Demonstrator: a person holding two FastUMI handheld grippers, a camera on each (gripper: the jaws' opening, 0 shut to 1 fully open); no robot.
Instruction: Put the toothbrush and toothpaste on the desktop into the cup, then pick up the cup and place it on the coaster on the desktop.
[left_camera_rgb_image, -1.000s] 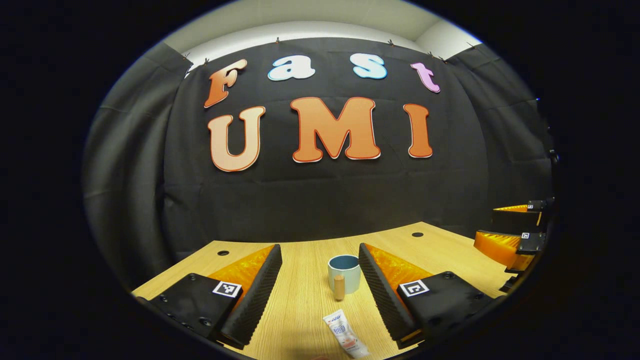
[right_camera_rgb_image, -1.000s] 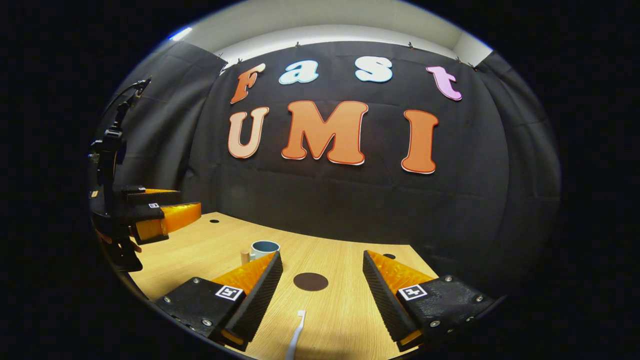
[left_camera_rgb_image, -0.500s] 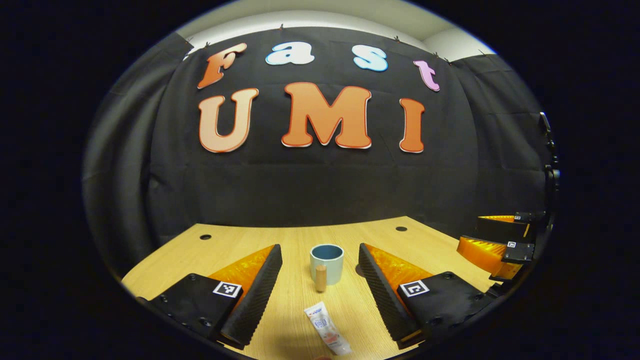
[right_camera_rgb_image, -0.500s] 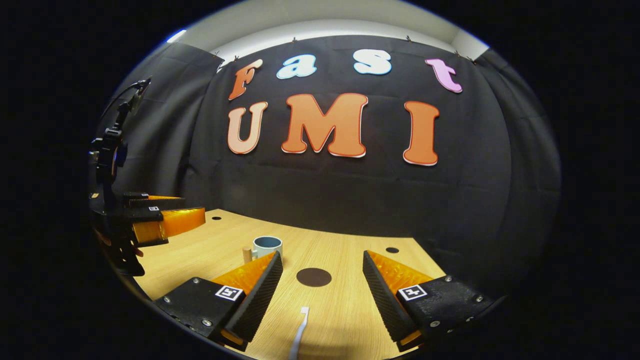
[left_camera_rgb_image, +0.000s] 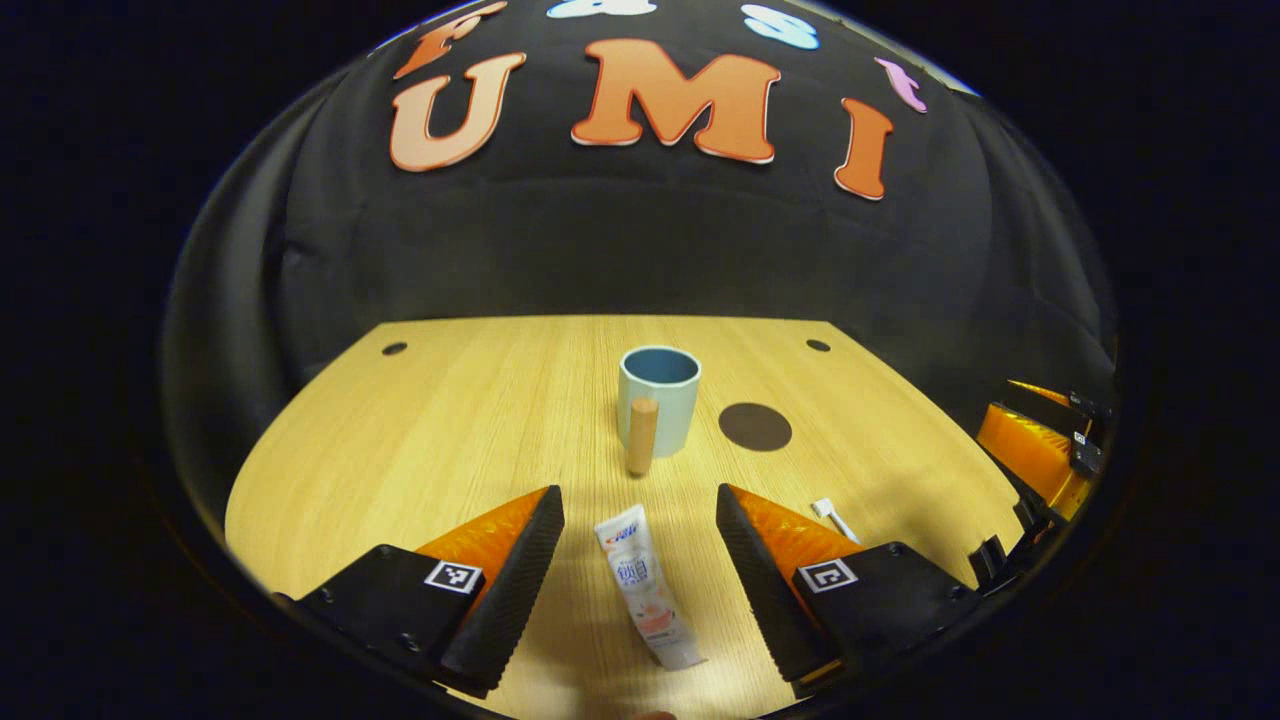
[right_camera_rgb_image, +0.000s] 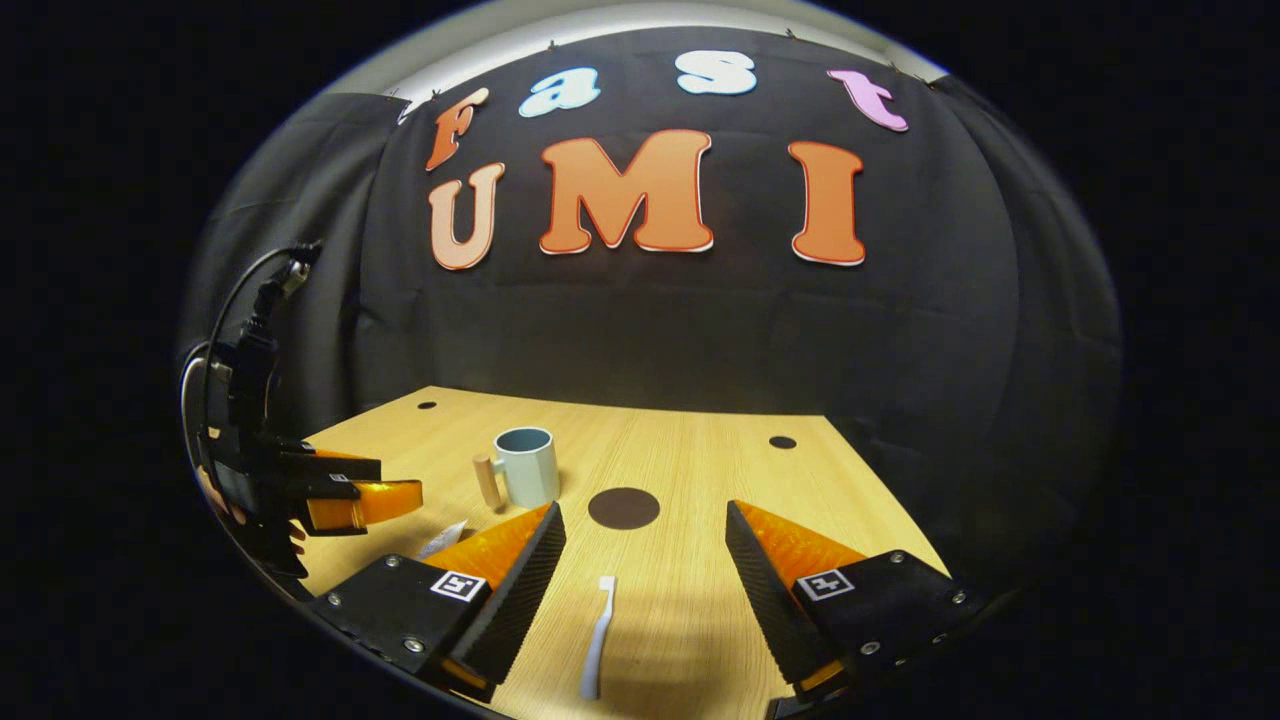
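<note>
- The left tongs (left_camera_rgb_image: 640, 560) are wide open and hold nothing. The toothpaste (left_camera_rgb_image: 645, 585) lies flat on the counter (left_camera_rgb_image: 450, 420), right between their two fingers.
- The right tongs (right_camera_rgb_image: 640, 580) are wide open too. The white toothbrush (right_camera_rgb_image: 598, 635) lies on the counter between their fingers.
- The blue cup (left_camera_rgb_image: 658, 398) stands farther back, upright, with its wooden handle (left_camera_rgb_image: 642, 436) facing the left tongs.
- The dark round coaster (left_camera_rgb_image: 755, 427) lies just beside the cup.
</note>
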